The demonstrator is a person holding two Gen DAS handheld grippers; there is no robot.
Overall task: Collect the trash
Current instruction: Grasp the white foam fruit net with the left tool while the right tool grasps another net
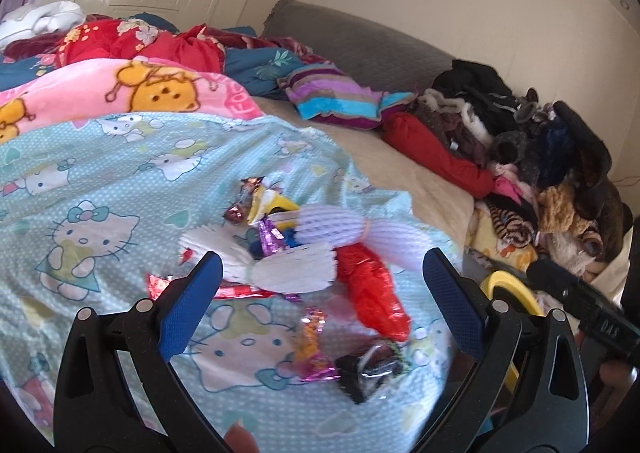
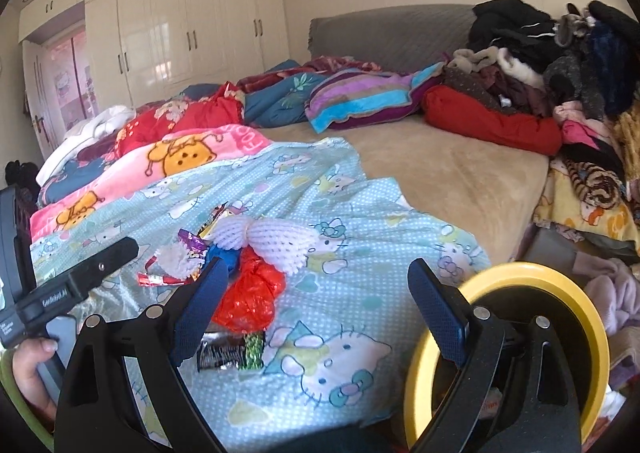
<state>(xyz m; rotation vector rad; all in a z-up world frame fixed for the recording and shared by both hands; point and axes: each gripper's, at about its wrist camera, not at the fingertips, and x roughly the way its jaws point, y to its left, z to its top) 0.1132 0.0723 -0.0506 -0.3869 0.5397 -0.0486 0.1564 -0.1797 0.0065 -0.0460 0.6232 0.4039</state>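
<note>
On the Hello Kitty quilt [image 1: 100, 181] trash pile [image 1: 304, 253] sits loose; left gripper [image 1: 322, 279] and right gripper [image 2: 314, 287] both gape empty; pinch red bag [image 1: 372, 289] first, yellow-rimmed bin [image 2: 576, 301] just beside.

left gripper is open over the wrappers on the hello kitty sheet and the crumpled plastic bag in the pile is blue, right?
Not quite: the crumpled plastic bag is red, not blue, as the left wrist view shows. The rest holds: the left gripper is open, empty, over the wrappers on the Hello Kitty sheet.
</note>
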